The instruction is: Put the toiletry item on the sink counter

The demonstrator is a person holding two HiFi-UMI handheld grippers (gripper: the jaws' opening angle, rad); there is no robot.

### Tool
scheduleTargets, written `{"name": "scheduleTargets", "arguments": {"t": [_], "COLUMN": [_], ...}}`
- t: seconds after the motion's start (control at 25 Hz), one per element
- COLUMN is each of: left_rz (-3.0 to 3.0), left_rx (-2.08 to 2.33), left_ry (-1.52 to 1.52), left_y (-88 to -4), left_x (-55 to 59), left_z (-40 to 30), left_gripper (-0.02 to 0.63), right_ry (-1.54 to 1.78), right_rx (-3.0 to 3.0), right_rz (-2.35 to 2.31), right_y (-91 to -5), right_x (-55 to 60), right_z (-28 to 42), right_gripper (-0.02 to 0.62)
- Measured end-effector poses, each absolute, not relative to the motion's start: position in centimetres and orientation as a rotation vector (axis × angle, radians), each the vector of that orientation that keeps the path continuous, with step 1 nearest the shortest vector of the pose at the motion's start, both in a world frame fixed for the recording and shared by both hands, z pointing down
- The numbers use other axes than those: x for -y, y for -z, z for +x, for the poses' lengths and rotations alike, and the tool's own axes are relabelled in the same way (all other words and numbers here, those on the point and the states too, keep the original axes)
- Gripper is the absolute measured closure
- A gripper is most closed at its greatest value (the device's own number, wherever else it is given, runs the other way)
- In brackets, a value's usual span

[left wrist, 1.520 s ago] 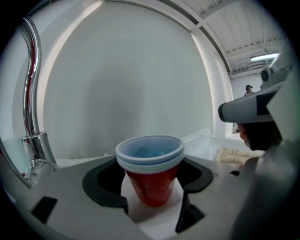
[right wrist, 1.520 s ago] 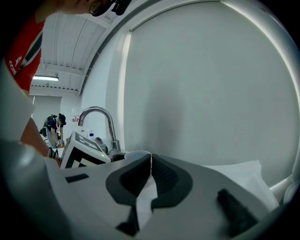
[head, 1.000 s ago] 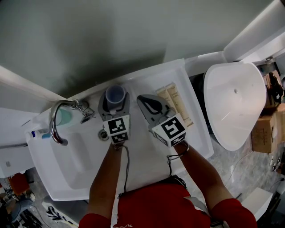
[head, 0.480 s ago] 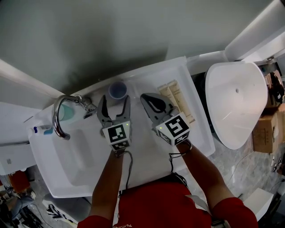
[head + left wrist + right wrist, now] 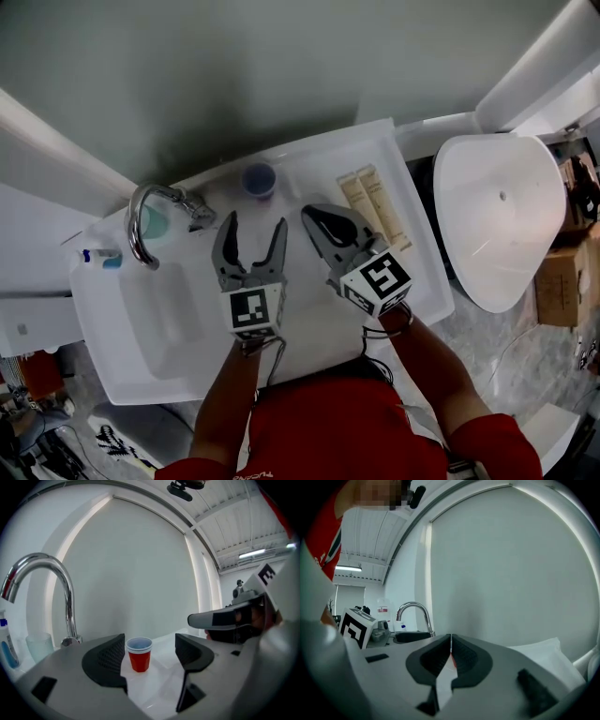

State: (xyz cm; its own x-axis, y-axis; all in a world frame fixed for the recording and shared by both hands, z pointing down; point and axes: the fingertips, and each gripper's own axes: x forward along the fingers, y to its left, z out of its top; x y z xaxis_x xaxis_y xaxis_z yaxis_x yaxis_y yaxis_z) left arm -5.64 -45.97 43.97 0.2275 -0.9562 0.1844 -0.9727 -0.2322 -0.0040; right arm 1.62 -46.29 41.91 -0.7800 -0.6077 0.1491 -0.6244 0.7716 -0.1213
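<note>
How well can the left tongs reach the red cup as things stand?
Probably yes. The left tongs are open and aimed at the cup, which stands upright on the counter ahead, with nothing between them. The faucet is off to the side.

Bright, even indoor light is filling all three views. In the head view the white sink counter (image 5: 305, 173) is glaring, nearly blown out, while the grey wall (image 5: 281, 56) is falling into dim shade toward its middle. Both gripper views are bending hard at the edges, with the corners going black. A ceiling strip light (image 5: 257, 553) is burning white in my left gripper view, and the chrome faucet (image 5: 56, 581) is throwing sharp highlights. My left gripper (image 5: 150, 645) is reading dark and slightly soft near the lens.
</note>
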Motion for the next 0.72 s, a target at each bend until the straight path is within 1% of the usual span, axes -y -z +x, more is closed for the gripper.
{"name": "scheduleTargets", "arguments": {"t": [0.04, 0.12, 0.32, 0.4, 0.6, 0.72], "left_rz": [2.380, 2.402, 2.506, 2.535, 2.555, 2.594], "left_rx": [1.873, 1.870, 1.822, 1.800, 1.749, 1.704], "left_ry": [-0.213, -0.187, -0.127, -0.105, -0.023, -0.003], "left_y": [-43.5, -42.2, -39.1, -38.0, -35.9, -35.0], "left_x": [45.5, 44.6, 42.0, 41.0, 38.6, 37.0], "left_z": [-5.7, -5.7, -5.2, -4.9, -4.7, -4.5], "left_gripper": [0.276, 0.355, 0.499, 0.528, 0.574, 0.583], "right_ry": [-0.251, -0.253, -0.238, -0.233, -0.225, -0.215], "right_rx": [2.872, 2.897, 2.951, 2.972, 3.018, 3.030], "right_rz": [0.997, 0.992, 0.943, 0.927, 0.913, 0.910], "right_y": [-41.5, -40.7, -38.9, -38.0, -36.1, -35.5], "right_x": [45.8, 44.7, 41.6, 40.4, 38.0, 36.8], "right_z": [1.7, 1.7, 1.3, 1.1, 0.7, 0.5], "right_gripper": [0.565, 0.565, 0.565, 0.565, 0.565, 0.565]}}
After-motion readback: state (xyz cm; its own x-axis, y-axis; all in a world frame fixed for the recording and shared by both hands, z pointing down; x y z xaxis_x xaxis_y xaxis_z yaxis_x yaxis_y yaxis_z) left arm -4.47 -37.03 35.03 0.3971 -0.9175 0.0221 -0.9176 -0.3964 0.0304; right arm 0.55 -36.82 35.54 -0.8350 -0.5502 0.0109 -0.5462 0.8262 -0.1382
